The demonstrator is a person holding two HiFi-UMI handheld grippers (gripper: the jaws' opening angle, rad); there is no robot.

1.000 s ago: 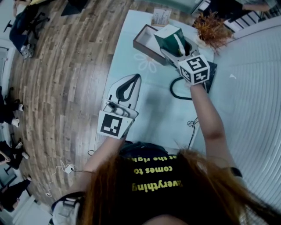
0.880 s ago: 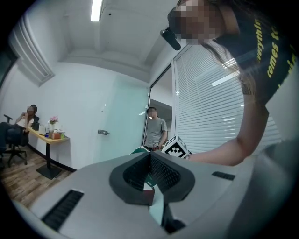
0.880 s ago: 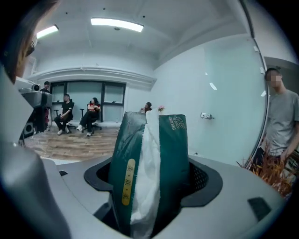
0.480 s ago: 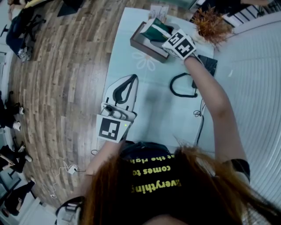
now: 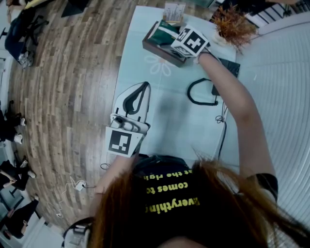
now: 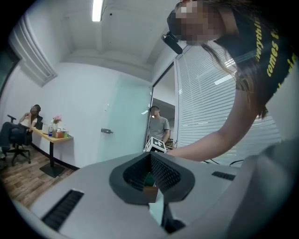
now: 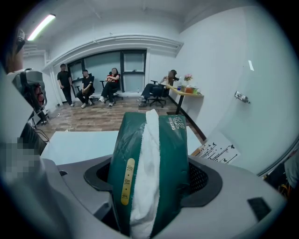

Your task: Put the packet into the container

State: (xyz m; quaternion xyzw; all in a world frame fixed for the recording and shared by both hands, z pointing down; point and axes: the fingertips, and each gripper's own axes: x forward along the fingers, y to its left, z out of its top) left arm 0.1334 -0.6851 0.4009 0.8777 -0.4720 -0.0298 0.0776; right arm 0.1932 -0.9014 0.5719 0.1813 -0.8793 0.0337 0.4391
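Observation:
The green tissue packet, white tissue showing along its slit, sits tilted over the brown open box at the table's far end. My right gripper is shut on it, the marker cube just right of the box. In the right gripper view the packet stands upright between the jaws of the right gripper. My left gripper lies on the near left part of the table, shut with nothing in it. In the left gripper view, the left gripper points toward the box.
A black cable loop lies mid-table right, leading to a black device. An orange dried plant and a printed card stand behind the box. The table's left edge borders wooden floor. People sit far across the room.
My right gripper carried the packet away and leftward, from above the box's right side down over the box. The left gripper stayed almost still.

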